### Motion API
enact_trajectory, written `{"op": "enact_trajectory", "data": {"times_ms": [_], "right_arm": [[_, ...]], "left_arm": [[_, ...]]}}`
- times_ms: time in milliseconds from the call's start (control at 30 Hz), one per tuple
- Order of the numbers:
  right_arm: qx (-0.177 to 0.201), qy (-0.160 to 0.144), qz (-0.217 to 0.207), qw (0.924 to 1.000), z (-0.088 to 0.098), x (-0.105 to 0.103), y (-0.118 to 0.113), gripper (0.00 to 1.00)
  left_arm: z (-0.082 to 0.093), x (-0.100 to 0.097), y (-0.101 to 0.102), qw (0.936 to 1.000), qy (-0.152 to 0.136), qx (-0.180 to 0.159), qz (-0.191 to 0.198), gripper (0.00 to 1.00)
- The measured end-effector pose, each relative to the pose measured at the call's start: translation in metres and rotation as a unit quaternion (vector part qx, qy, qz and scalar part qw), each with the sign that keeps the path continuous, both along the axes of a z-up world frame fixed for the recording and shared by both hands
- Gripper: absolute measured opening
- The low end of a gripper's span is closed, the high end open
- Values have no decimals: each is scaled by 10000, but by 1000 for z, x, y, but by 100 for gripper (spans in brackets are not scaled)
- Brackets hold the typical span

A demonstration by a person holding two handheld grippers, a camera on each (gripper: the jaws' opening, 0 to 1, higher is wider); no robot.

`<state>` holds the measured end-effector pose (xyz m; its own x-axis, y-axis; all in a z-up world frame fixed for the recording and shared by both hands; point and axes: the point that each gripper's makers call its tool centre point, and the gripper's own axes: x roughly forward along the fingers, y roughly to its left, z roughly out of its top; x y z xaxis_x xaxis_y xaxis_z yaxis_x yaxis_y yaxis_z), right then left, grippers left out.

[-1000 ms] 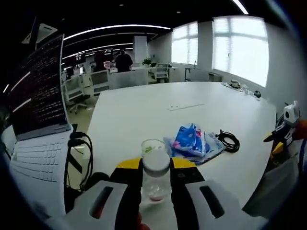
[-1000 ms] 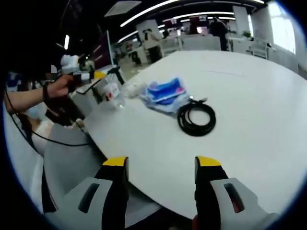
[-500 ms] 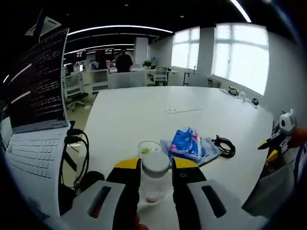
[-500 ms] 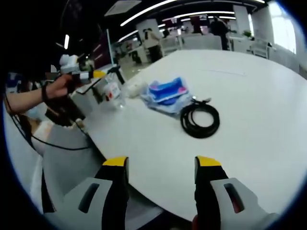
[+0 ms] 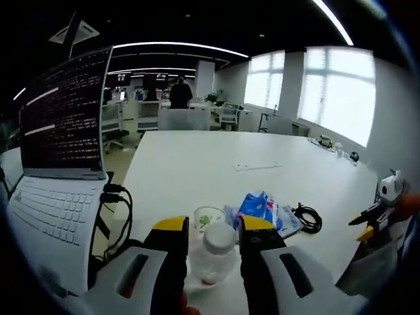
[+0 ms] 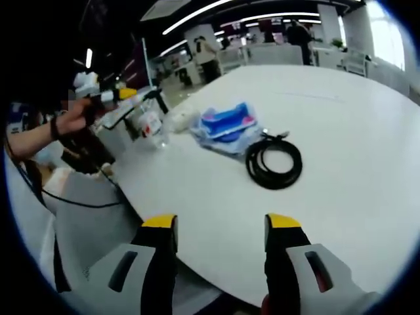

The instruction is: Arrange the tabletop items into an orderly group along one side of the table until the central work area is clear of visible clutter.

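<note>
A clear plastic bottle with a white cap stands at the near table edge between the jaws of my left gripper. The jaws are open, slightly wider than the bottle. Just beyond it are a clear cup, a blue packet in a clear bag, and a coiled black cable. In the right gripper view my right gripper hangs open and empty over the table edge, short of the cable and packet. A hand holds the left gripper over the bottle.
An open laptop with black cords sits to the left of the bottle. The white table stretches far beyond the items. The right gripper shows at the right. Desks, chairs and people stand in the background.
My left gripper's jaws have spread a little and the camera has tilted up, so the bottle sits lower between them. The right gripper has hardly moved.
</note>
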<state>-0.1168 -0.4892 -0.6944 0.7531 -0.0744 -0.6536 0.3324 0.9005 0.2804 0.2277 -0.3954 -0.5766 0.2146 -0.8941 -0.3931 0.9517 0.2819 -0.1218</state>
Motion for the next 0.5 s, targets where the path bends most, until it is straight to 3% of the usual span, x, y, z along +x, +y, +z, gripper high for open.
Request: {"op": "enact_trajectory", "data": {"times_ms": [300, 500], "right_arm": [[41, 3, -12, 10000, -8, 14, -12, 50], [85, -2, -42, 10000, -13, 21, -20, 49]], "left_arm": [[18, -27, -3, 9998, -76, -203, 7, 28], [15, -59, -4, 9996, -131, -178, -147, 29]]}}
